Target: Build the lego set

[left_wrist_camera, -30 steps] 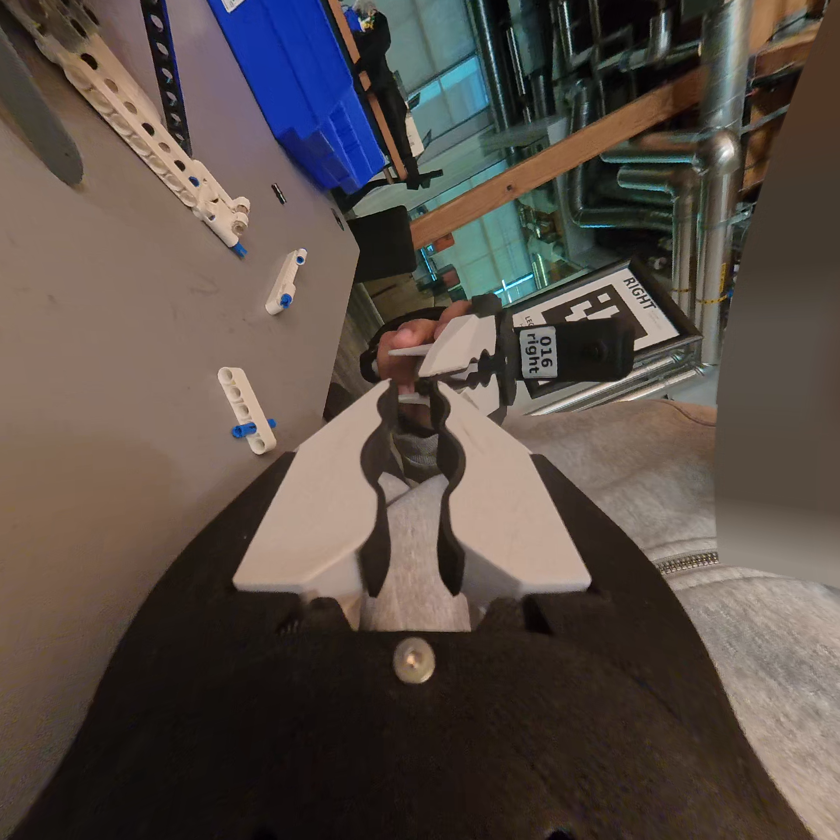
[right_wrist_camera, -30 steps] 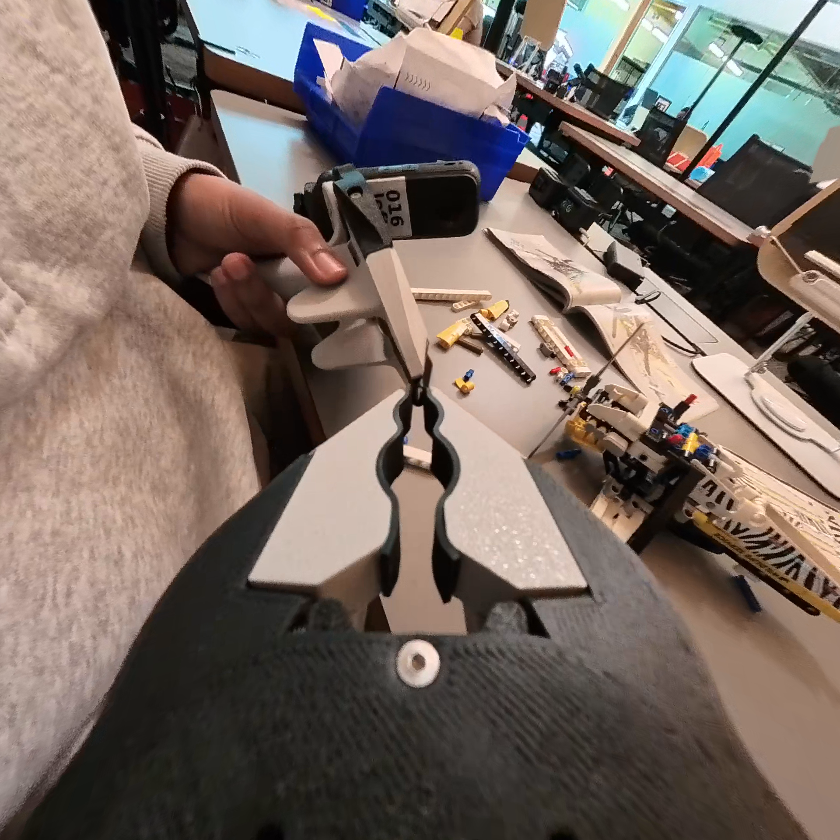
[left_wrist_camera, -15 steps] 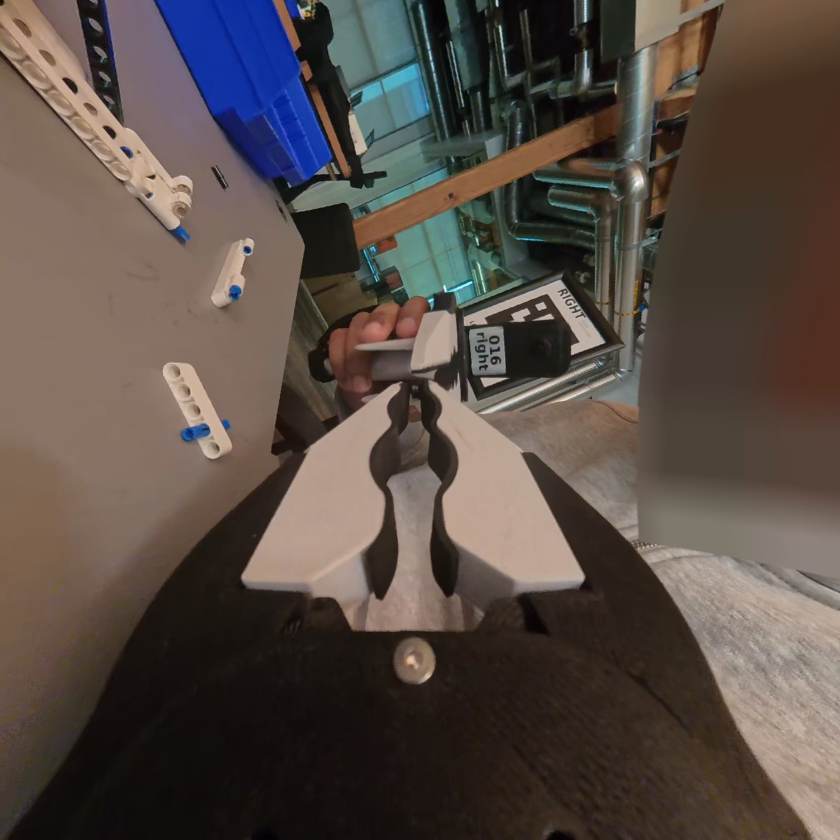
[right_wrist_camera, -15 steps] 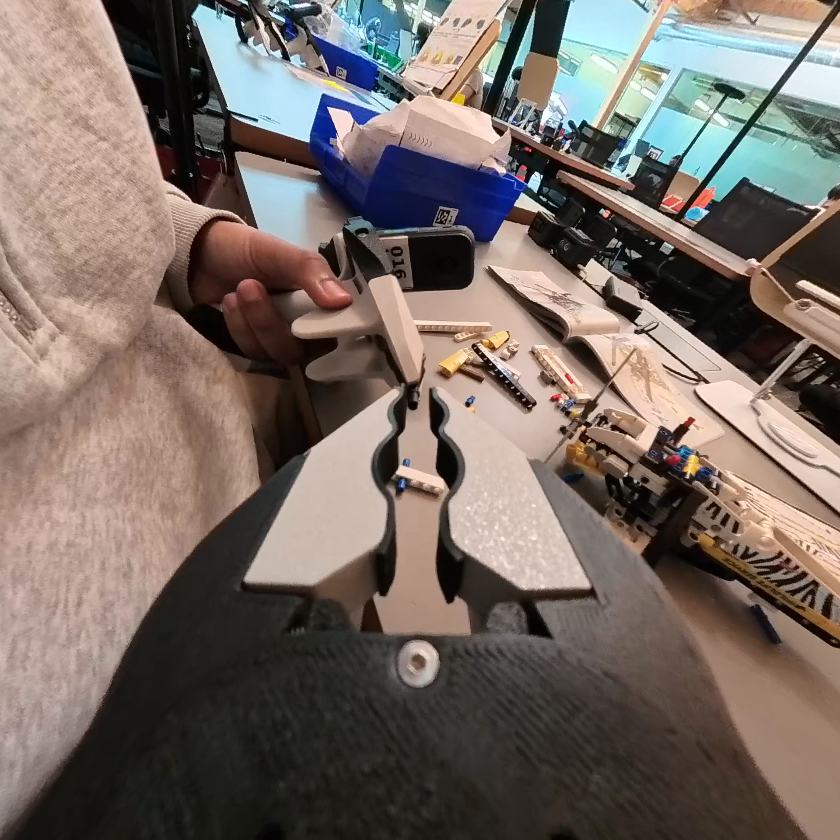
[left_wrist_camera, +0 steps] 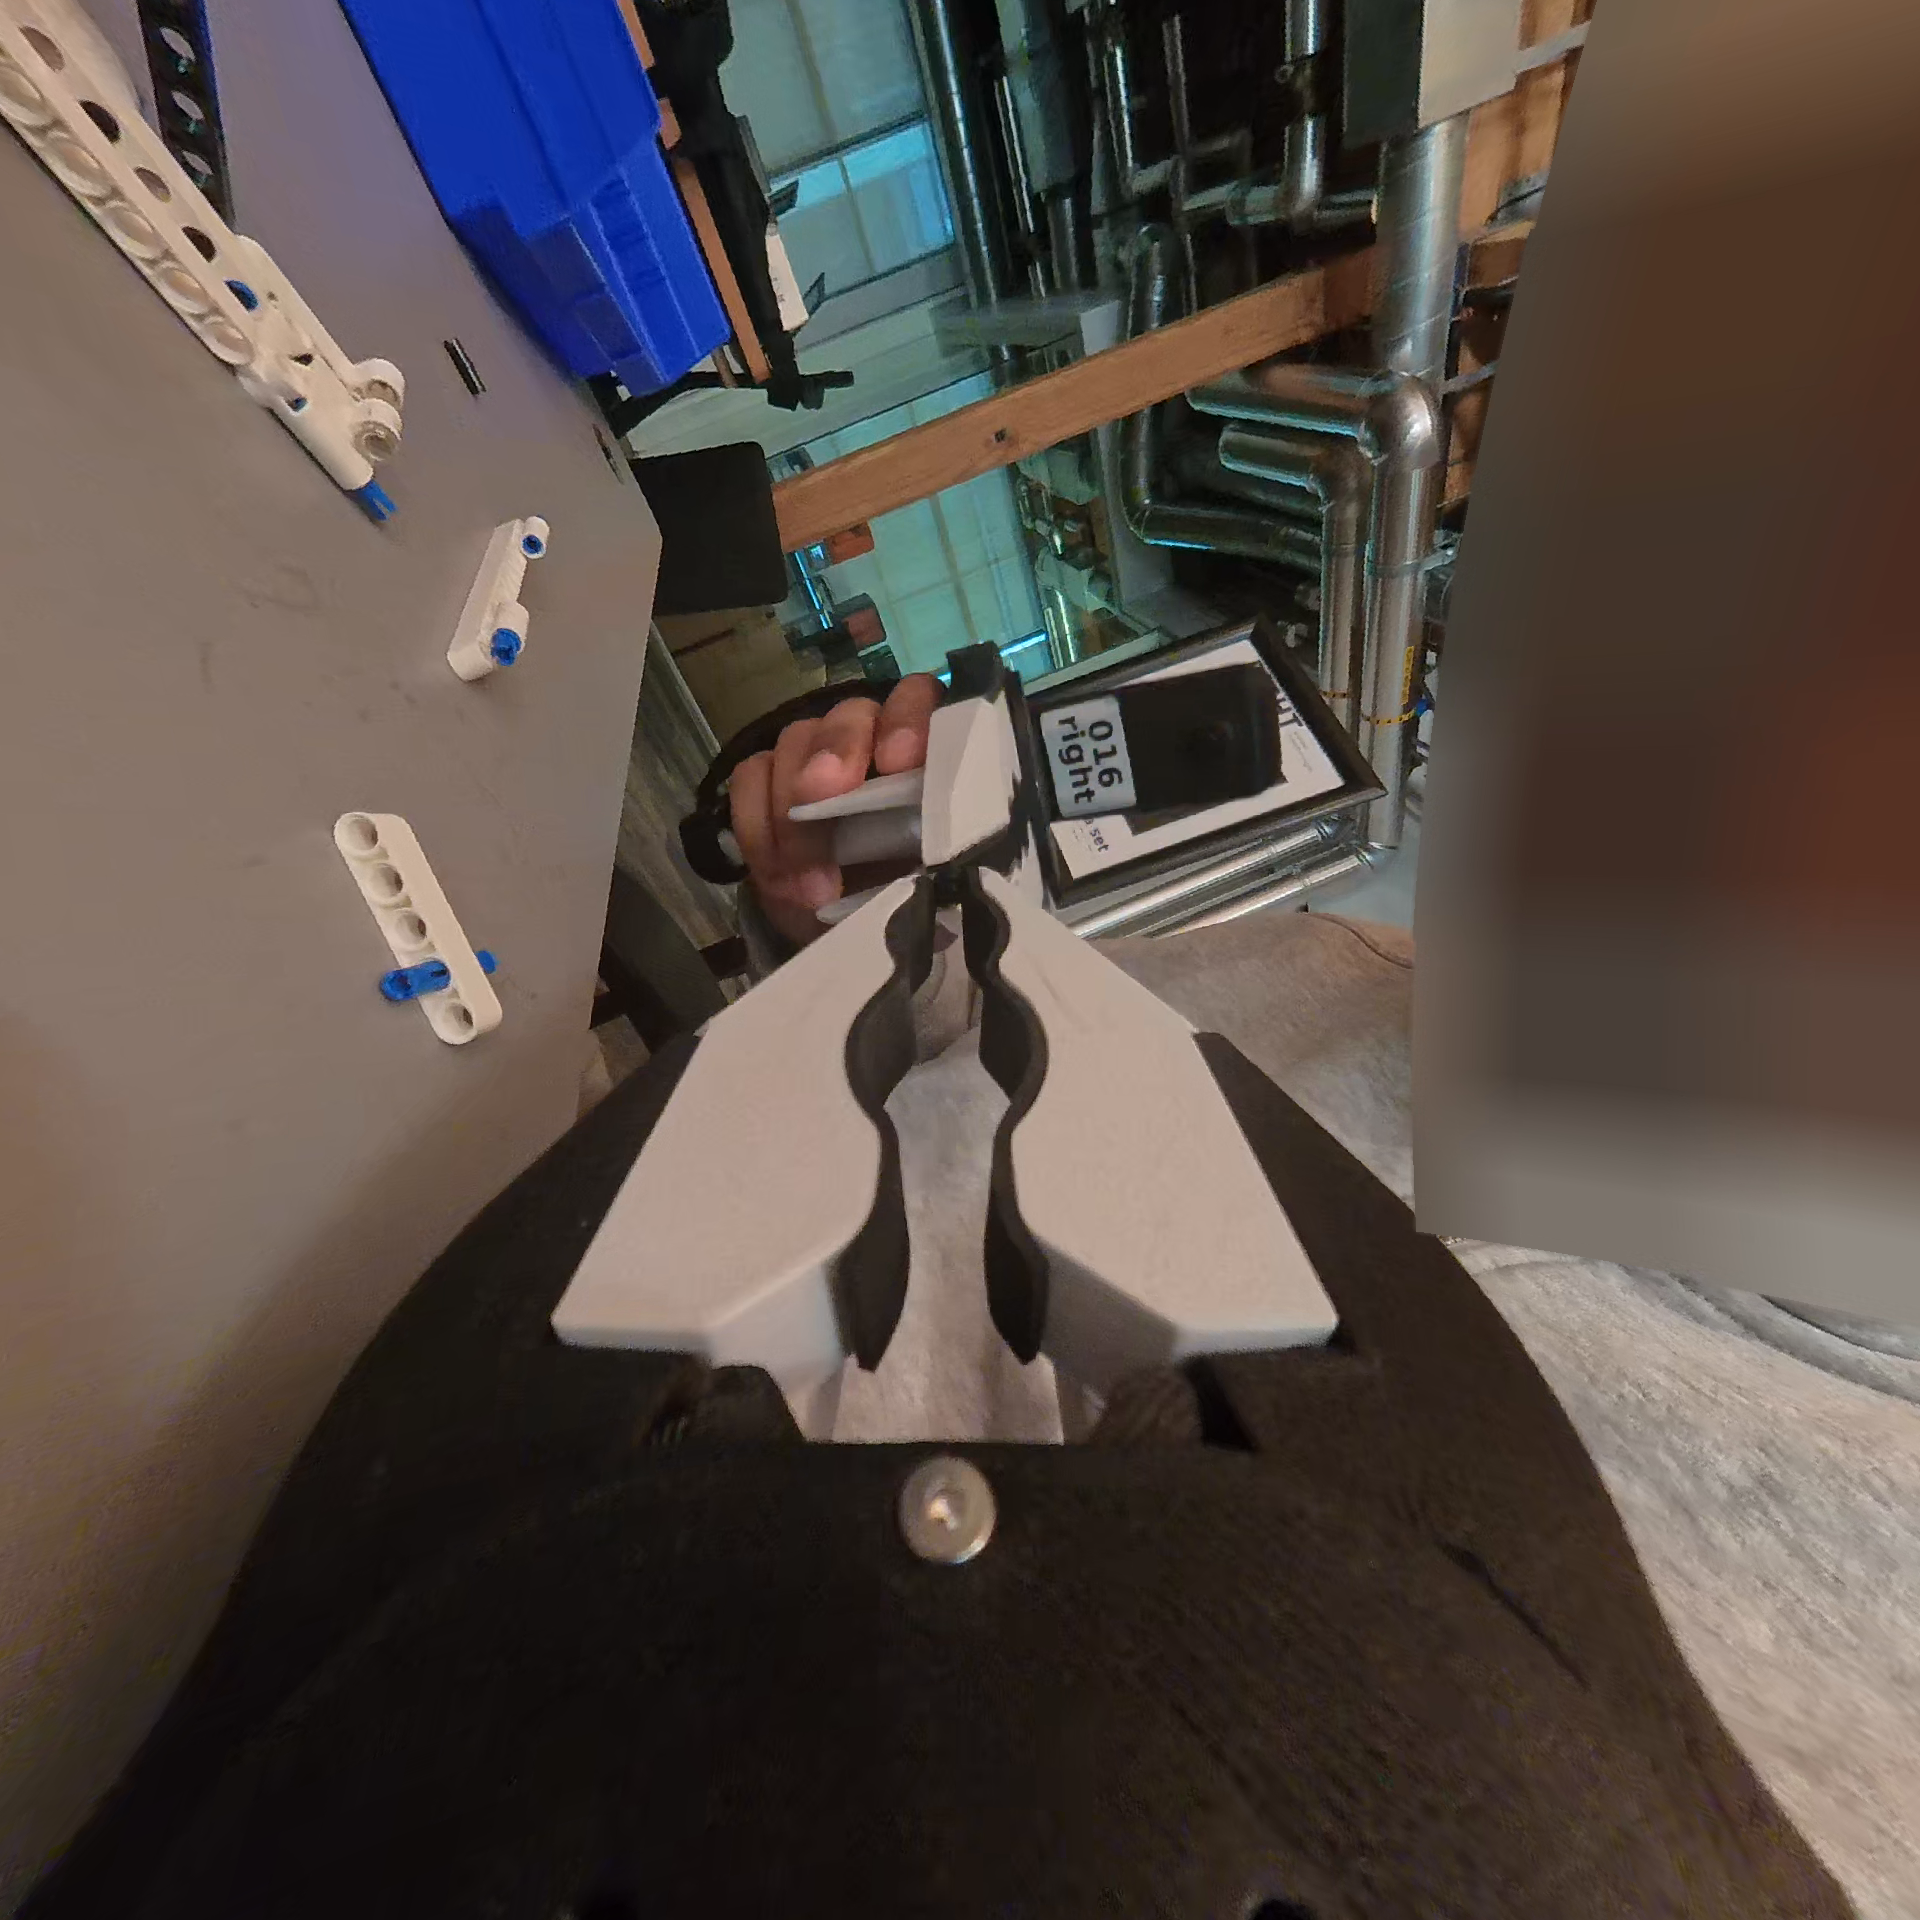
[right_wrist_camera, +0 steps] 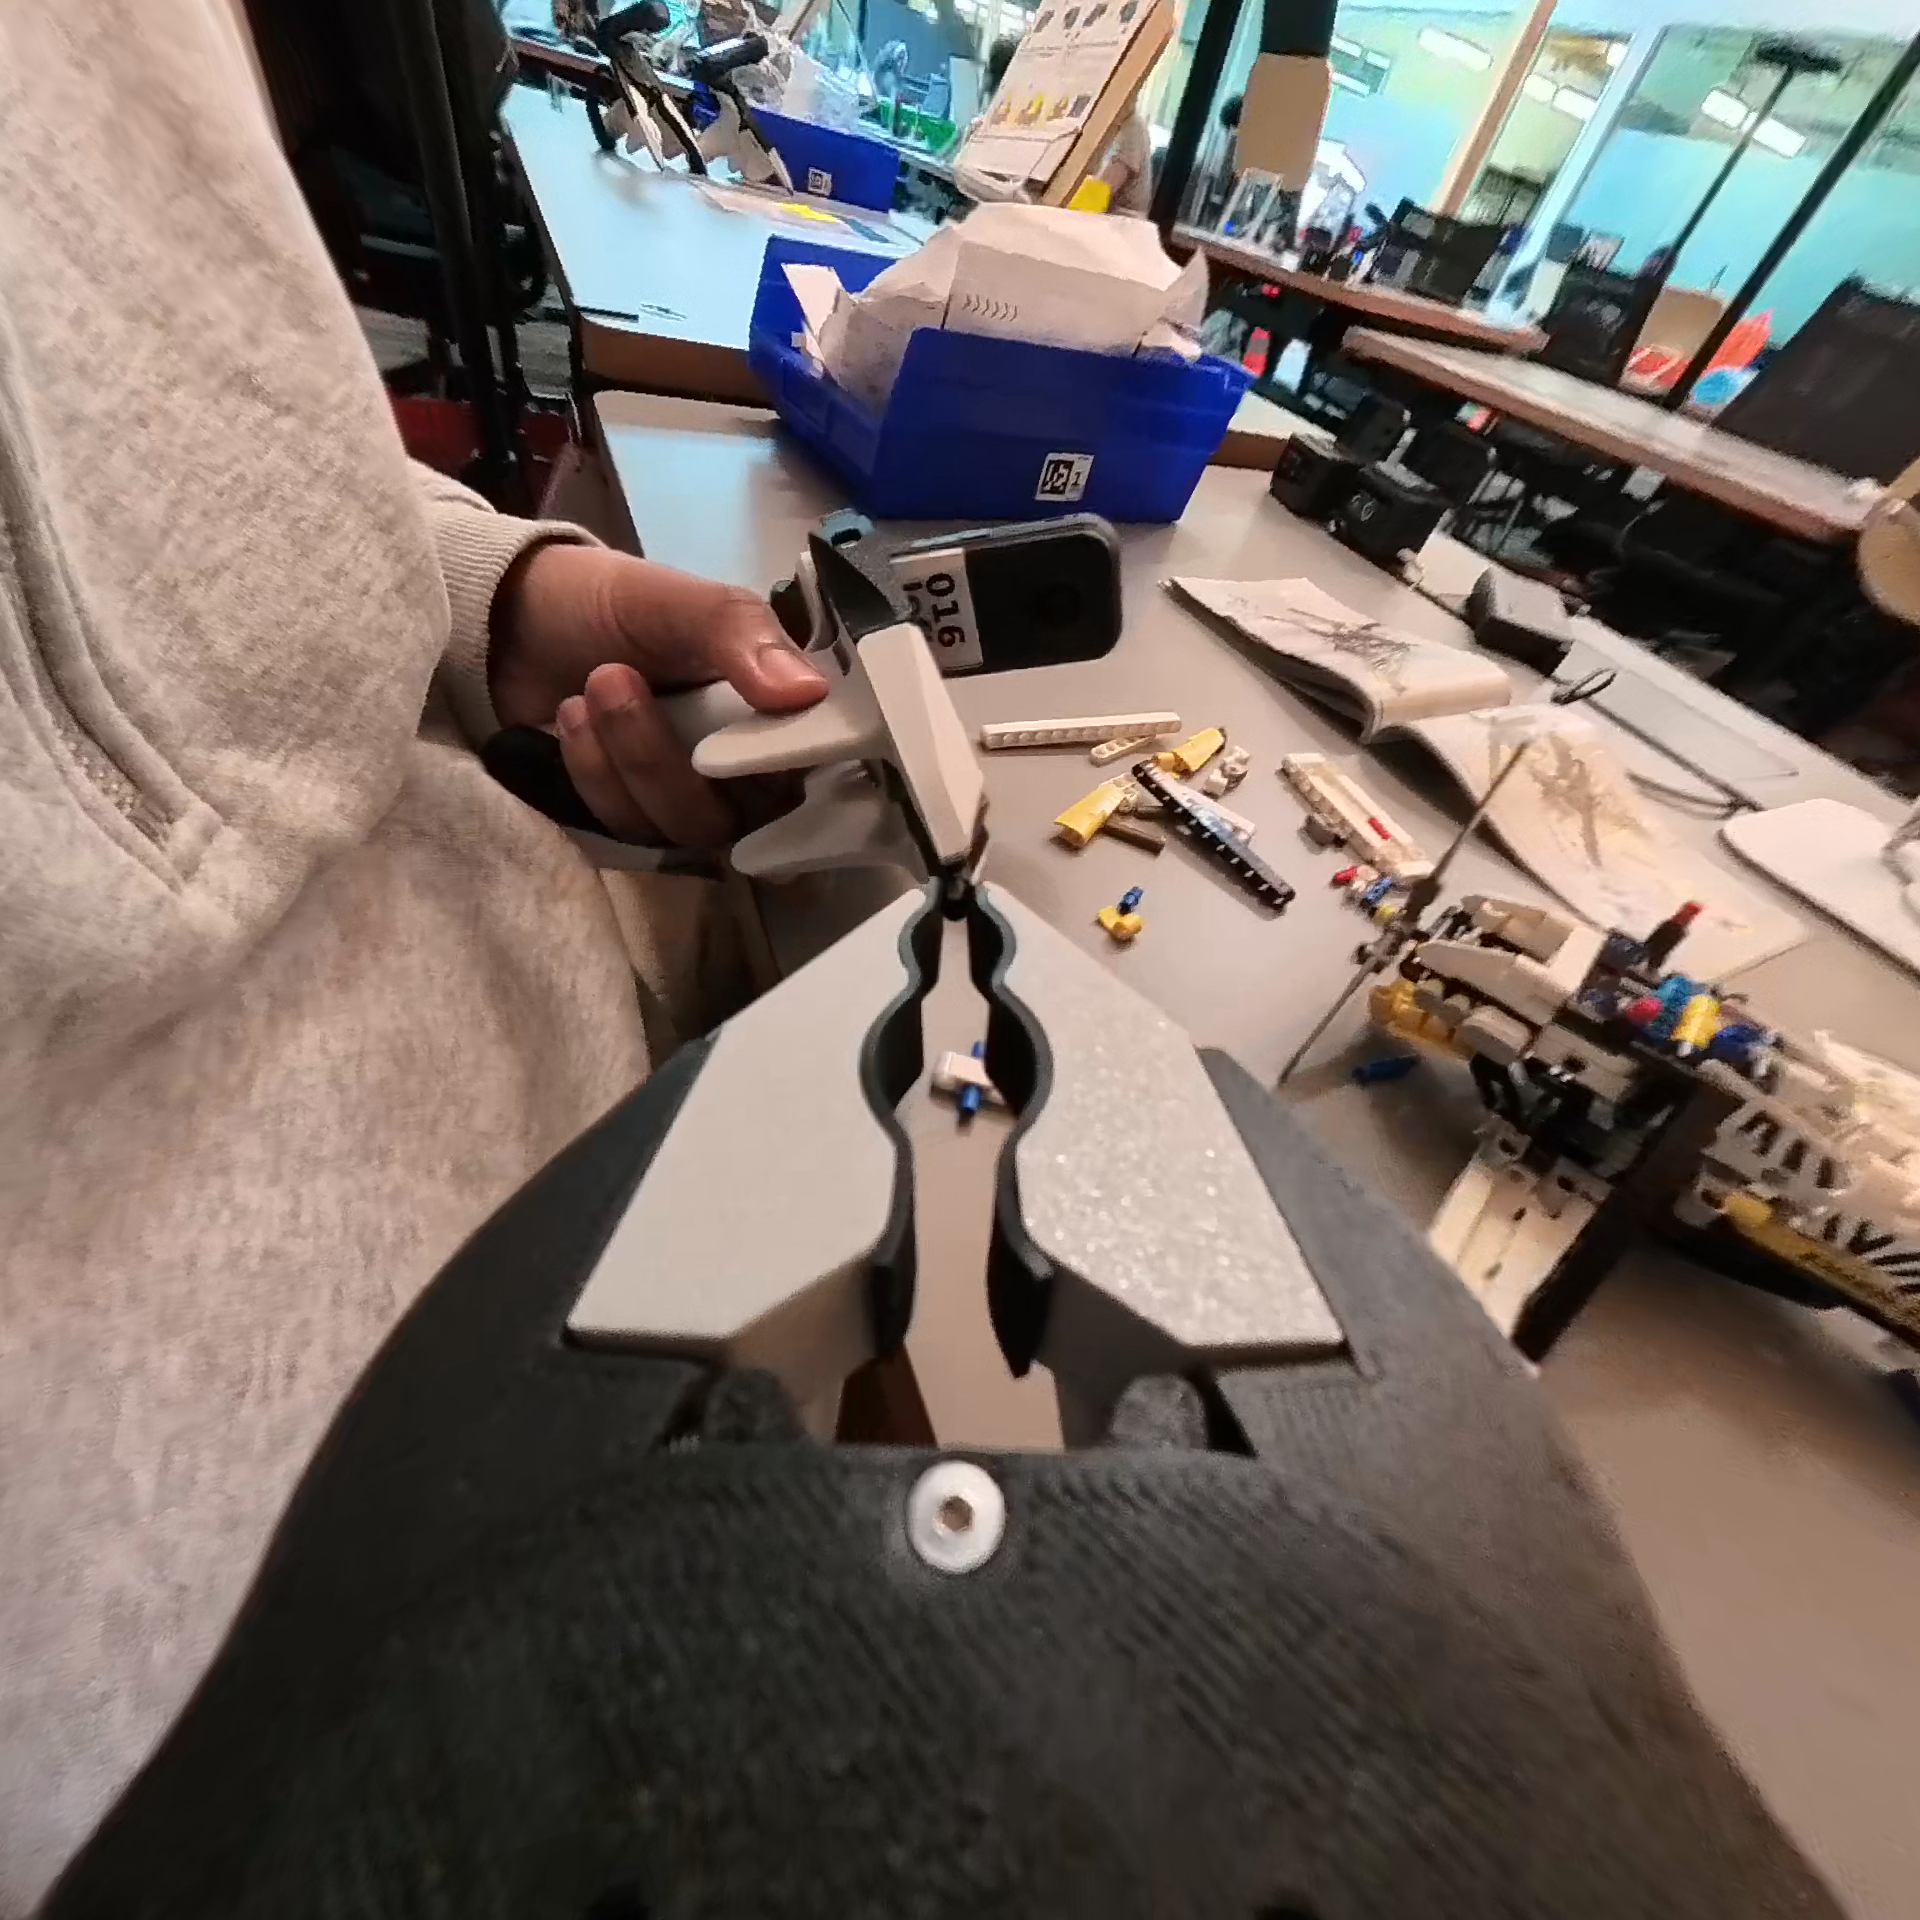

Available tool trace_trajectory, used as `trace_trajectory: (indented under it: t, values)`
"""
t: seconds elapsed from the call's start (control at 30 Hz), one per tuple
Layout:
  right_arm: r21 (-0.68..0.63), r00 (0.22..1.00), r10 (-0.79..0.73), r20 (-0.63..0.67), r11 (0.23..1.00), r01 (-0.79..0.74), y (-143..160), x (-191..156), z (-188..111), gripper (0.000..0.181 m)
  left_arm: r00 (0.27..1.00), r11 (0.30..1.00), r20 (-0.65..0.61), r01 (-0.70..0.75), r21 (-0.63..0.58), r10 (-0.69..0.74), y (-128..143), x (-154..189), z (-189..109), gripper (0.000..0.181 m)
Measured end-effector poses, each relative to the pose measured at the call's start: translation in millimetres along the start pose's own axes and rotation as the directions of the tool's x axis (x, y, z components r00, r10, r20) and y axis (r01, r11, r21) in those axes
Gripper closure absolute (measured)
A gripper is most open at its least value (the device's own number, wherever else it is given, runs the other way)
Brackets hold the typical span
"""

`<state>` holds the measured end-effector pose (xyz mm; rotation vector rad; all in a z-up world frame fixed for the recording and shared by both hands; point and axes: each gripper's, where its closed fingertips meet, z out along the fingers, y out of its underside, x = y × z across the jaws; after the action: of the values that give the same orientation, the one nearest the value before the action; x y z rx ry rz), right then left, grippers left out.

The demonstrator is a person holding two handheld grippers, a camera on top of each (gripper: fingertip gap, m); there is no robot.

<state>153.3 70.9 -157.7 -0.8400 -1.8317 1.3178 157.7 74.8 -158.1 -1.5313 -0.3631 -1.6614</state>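
My left gripper (left_wrist_camera: 940, 883) and my right gripper (right_wrist_camera: 952, 896) meet tip to tip in the air, off the near edge of the grey table (right_wrist_camera: 1195, 977). A small black pin (right_wrist_camera: 951, 894) sits where the tips meet, and both pairs of fingers are closed onto it. The pin also shows in the left wrist view (left_wrist_camera: 943, 883). The right gripper appears in the left wrist view (left_wrist_camera: 951, 864), the left gripper in the right wrist view (right_wrist_camera: 961, 862). A half-built model with zebra-striped panels (right_wrist_camera: 1558, 1049) stands on the table to the right.
Loose parts lie on the table: a five-hole white beam with a blue pin (left_wrist_camera: 416, 925), a short white piece with blue pins (left_wrist_camera: 497, 603), a long white beam (right_wrist_camera: 1081, 730), a black beam (right_wrist_camera: 1216, 831) and yellow pieces (right_wrist_camera: 1101, 810). A blue bin (right_wrist_camera: 997, 436) and an open booklet (right_wrist_camera: 1351, 655) lie farther back.
My left gripper's fingers have closed from a clear gap down onto the pin held at the right gripper's tips. Both grippers stay tip to tip while the views shift slightly.
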Motion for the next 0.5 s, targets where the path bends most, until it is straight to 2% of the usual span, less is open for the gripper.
trace_trajectory:
  t: [0.03, 0.1, 0.2, 0.33, 0.5]
  values:
    - [0.004, 0.999, 0.037, 0.012, 0.999, -0.037, -0.7, 0.1, 0.0, 0.178, 1.0, 1.0, -0.005, 0.004, -0.001, -0.004, -0.1, 0.8, 0.0, 0.178]
    - [0.01, 0.995, 0.092, 0.03, 0.996, -0.092, -1.6, 0.4, -0.1, 0.178, 1.0, 1.0, -0.009, 0.011, -0.002, -0.011, -0.4, 1.2, 0.1, 0.178]
    - [-0.007, 0.996, 0.091, 0.022, 0.996, -0.091, 0.7, 1.3, 0.6, 0.178, 1.0, 1.0, 0.003, 0.023, 0.002, -0.023, -1.0, -1.5, -0.1, 0.178]
    - [-0.084, 0.987, 0.158, 0.031, 0.984, -0.155, 5.3, 1.6, 2.1, 0.178, 0.999, 1.0, 0.031, 0.024, 0.012, -0.025, -3.0, -5.4, -1.2, 0.174]
    - [-0.248, 0.968, 0.248, -0.02, 0.937, -0.245, 17.7, 7.3, 4.1, 0.178, 0.967, 0.994, 0.229, -0.112, -0.003, 0.11, -6.6, -23.3, -6.2, 0.165]
